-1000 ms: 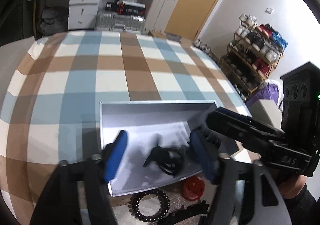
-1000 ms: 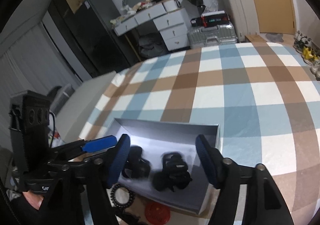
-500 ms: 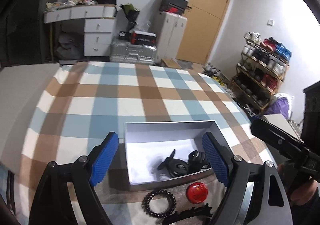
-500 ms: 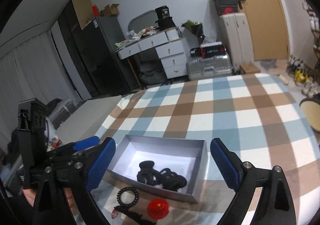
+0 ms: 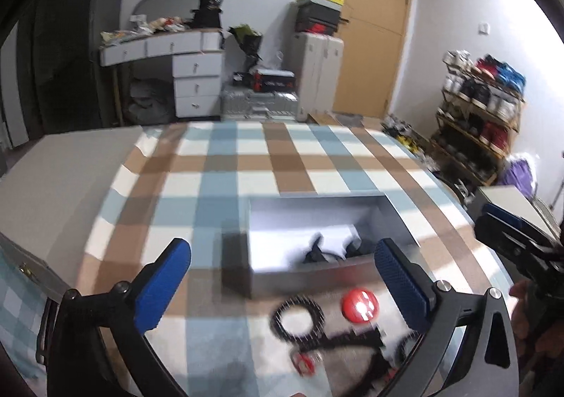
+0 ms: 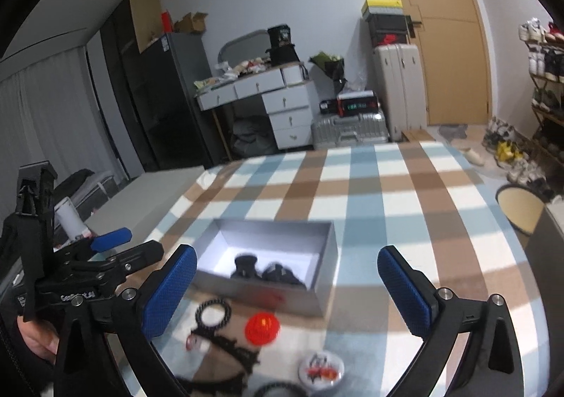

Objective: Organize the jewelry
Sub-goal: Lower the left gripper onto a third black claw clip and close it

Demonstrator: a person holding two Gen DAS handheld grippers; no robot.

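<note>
A grey open box [image 5: 317, 277] [image 6: 317, 287] sits on the checked cloth and holds two black pieces [image 5: 331, 250] [image 6: 268, 270]. In front of it lie a black beaded bracelet [image 5: 298, 321] [image 6: 213, 314], a round red piece [image 5: 359, 303] [image 6: 262, 326], a black chain-like piece [image 5: 352, 340] [image 6: 232, 347] and a round white badge [image 6: 320, 370]. My left gripper [image 5: 283, 280] is open and empty, raised before the box. My right gripper [image 6: 287, 286] is open and empty, raised to the box's right; it shows at the left view's right edge [image 5: 511, 234].
The checked cloth [image 5: 246, 164] covers the table. A grey surface [image 5: 63, 178] adjoins it on the left. Behind are a white drawer desk [image 6: 282, 104], suitcases [image 5: 261, 104], a wooden door [image 5: 370, 26] and a shoe rack [image 5: 483, 104]. A round stool [image 6: 521, 206] stands right.
Both grippers have pulled back and up from the box, empty. Their jaws have spread wider. More loose pieces in front of the box have come into view.
</note>
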